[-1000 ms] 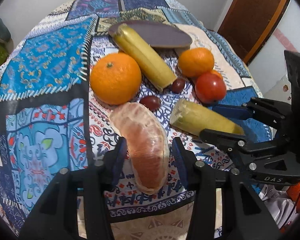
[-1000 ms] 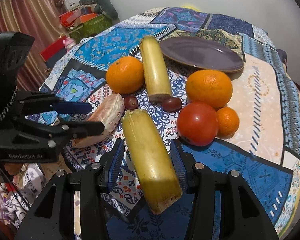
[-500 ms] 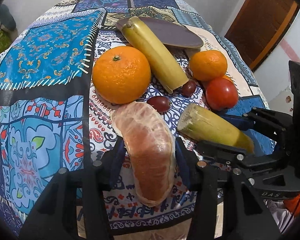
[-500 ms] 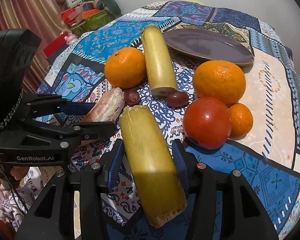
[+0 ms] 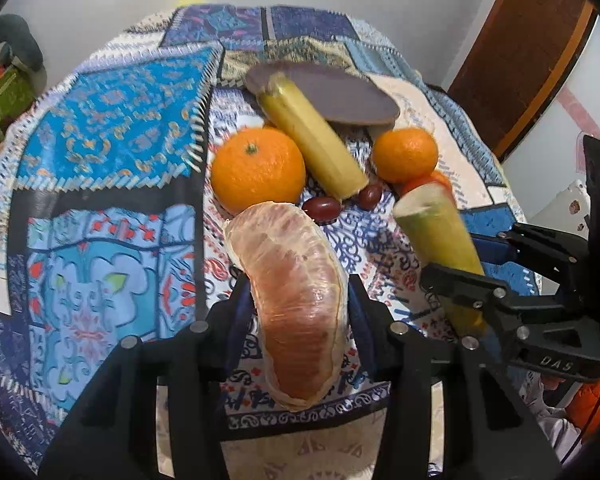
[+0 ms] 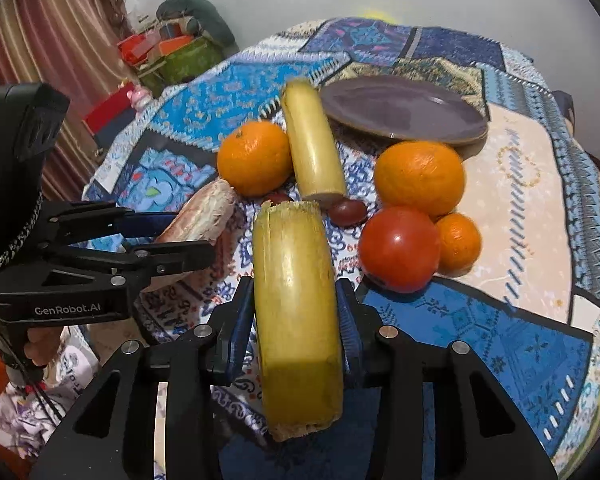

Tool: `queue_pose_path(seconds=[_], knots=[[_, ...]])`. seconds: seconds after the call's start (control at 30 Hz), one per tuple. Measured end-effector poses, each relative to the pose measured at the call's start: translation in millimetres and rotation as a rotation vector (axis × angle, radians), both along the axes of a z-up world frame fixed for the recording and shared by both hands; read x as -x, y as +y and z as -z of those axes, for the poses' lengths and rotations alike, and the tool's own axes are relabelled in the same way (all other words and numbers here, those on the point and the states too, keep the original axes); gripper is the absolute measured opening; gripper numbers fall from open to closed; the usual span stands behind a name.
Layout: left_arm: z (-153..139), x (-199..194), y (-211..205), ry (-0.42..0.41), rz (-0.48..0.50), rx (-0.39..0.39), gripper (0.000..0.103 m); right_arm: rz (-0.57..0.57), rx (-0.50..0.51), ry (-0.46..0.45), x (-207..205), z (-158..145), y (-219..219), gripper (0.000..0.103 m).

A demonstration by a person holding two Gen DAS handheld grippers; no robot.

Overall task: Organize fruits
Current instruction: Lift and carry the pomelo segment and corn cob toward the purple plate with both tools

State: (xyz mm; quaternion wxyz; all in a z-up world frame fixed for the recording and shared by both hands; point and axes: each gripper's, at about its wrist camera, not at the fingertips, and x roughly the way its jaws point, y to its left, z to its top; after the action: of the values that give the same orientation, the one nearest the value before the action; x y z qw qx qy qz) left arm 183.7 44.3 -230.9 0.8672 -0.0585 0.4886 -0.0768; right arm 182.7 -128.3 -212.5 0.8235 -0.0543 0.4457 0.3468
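My left gripper is shut on a peeled pink pomelo segment and holds it above the patterned cloth; it also shows in the right wrist view. My right gripper is shut on a yellow-green sugarcane piece, lifted and tilted; it shows in the left wrist view too. On the cloth lie a second sugarcane piece, two oranges, a small orange, a red tomato and two dark grapes. A purple plate sits behind them, bare.
The round table carries a blue patchwork cloth. A brown door stands at the far right. Coloured boxes and a green bag sit on the floor at the left by a curtain.
Both grippers have closed on their fruit and lifted it off the cloth. The pomelo segment and the sugarcane piece now sit higher and nearer in each view.
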Motion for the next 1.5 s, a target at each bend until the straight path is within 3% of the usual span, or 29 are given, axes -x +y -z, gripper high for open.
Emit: queue_pose_path(seconds=[0.43, 0.87, 1.17, 1.5], knots=[[-67.4, 5.7, 6.9, -0.172, -0.079, -0.055, 0.046, 0.083, -0.07, -0.131, 7.3, -56.4, -23.1, 0.036], [-113.4, -19.1, 3.8, -0.3, -0.093, -0.068, 0.046, 0.184, -0.114, -0.265, -14.2, -105.2, -52.3, 0.036], [-119.6, -51.3, -2.2, -0.331, -0.081, -0.08, 0.046, 0.216, -0.106, -0.315, -39.8, -117.9, -56.4, 0.036], [-97.6, -95.2, -8.4, -0.291, -0.072, -0.07, 0.046, 0.214, -0.075, -0.302, -77.5, -107.2, -47.1, 0.036]])
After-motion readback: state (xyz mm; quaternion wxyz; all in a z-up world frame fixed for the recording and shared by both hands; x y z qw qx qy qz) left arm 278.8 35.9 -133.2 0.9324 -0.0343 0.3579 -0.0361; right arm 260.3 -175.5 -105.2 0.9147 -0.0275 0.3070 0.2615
